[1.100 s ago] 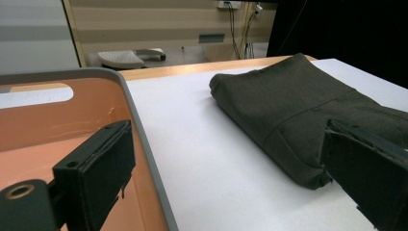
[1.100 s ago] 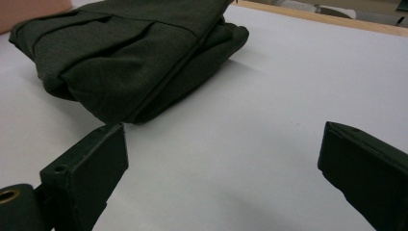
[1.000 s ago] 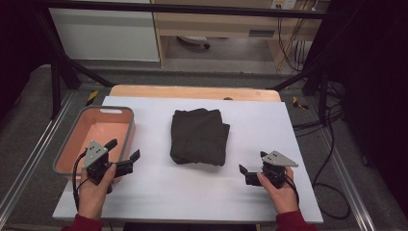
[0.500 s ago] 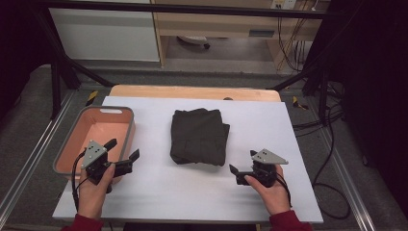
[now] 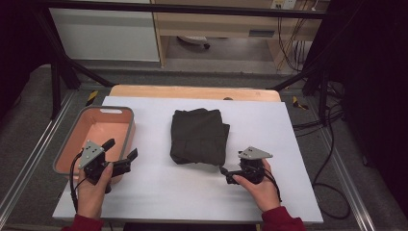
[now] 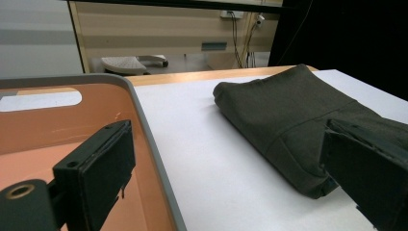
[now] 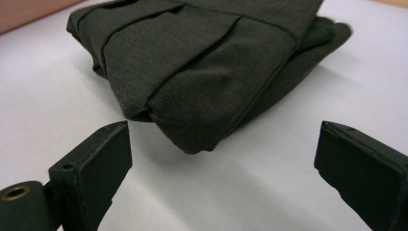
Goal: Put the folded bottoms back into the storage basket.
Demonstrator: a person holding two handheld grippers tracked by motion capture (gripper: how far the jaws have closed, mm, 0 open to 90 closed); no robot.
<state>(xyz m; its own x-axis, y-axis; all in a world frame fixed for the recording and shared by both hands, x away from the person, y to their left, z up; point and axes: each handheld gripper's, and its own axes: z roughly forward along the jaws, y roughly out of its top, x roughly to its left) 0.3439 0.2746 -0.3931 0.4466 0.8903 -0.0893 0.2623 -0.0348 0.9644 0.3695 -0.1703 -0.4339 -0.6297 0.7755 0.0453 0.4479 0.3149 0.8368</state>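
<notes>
Right gripper [image 5: 225, 174]: held low over the white table top [image 5: 159, 192] near the front edge, jaws spread wide with nothing between them; it points at the near right corner of the folded cloth.
Right gripper, own view [image 7: 221, 159]: the corner of the cloth [image 7: 202, 82] lies just ahead of the gap between the jaws, not touching either one (bare white surface shows under and between them).
Left gripper [image 5: 120, 155]: jaws apart and holding nothing, at the near right corner of the tray; one jaw is over the tray floor, the other over the table beside its rim.
Left gripper, own view [image 6: 226, 168]: the grey rim of the tray [image 6: 154, 144] runs up between the two jaws.
Folded cloth [image 5: 199, 136]: a dark, squared bundle flat at the middle of the table, its long edges running near to far.
Open room: a clear white strip lies between cloth and tray, and another between cloth and the table's right edge.
Tray [image 5: 67, 147]: pink inside, grey-rimmed, at the left edge of the table, well apart from the cloth.
Far edge: a wooden strip [image 5: 192, 91] borders the white surface.
</notes>
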